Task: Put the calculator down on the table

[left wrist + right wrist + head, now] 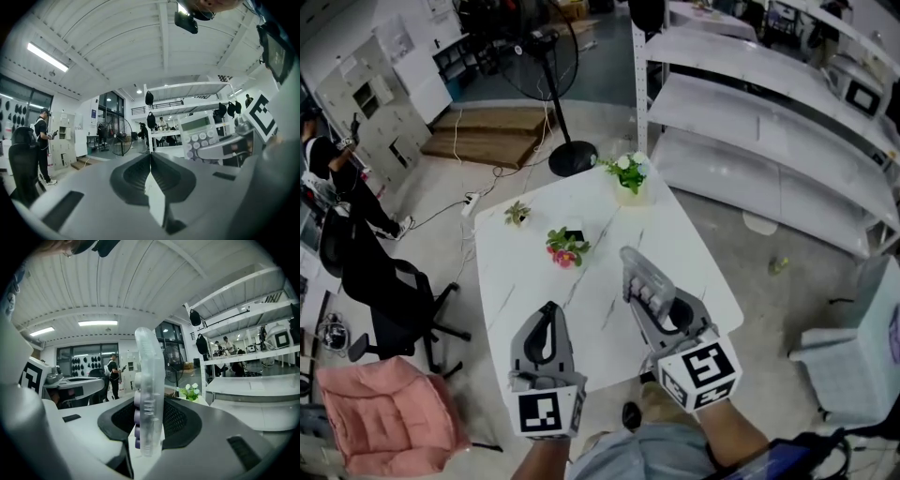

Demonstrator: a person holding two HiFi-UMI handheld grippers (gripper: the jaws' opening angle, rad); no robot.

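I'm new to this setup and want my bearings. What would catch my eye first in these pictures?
The calculator, gripped edge-on in the right gripper over the near part of the white table. Beside it the left gripper is shut and empty. A pot of pink flowers stands mid-table, with a big black fan on the floor beyond.

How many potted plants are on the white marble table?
3: white-flowered pot at far edge, small green plant far left, pink-flowered pot mid-table. Near edge is partly covered.
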